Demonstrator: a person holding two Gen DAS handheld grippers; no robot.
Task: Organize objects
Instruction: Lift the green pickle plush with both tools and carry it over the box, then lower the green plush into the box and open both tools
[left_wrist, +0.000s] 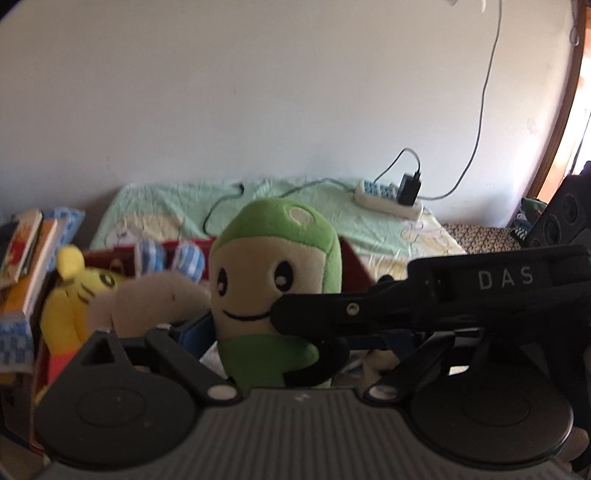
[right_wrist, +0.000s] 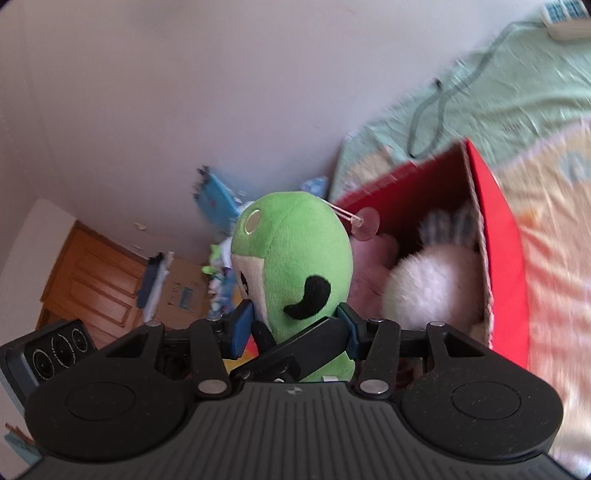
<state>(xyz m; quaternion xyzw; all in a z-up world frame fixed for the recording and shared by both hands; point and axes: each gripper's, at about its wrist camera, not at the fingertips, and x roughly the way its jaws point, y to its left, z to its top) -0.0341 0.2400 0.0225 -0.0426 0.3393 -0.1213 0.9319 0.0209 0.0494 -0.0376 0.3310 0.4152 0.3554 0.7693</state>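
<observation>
Plush doll (left_wrist: 273, 280) at frame centre, upright before the open box (right_wrist: 498, 236); tiger toy (left_wrist: 74, 295) lower left; power strip (left_wrist: 384, 201) on the bedsheet (left_wrist: 166, 206) behind

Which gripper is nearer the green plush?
Right. The right gripper has its pads on either side of the green plush; the left gripper sits just before it, apparently not gripping.

The open red cardboard box (right_wrist: 498, 236) is crowded with a white fluffy plush (right_wrist: 436, 284) and a yellow striped plush (left_wrist: 70, 295). Stacked books (left_wrist: 29, 251) stand just left of it. The pale green bedsheet (left_wrist: 332, 218) beyond lies bare, apart from a white power strip (left_wrist: 384, 199).
</observation>
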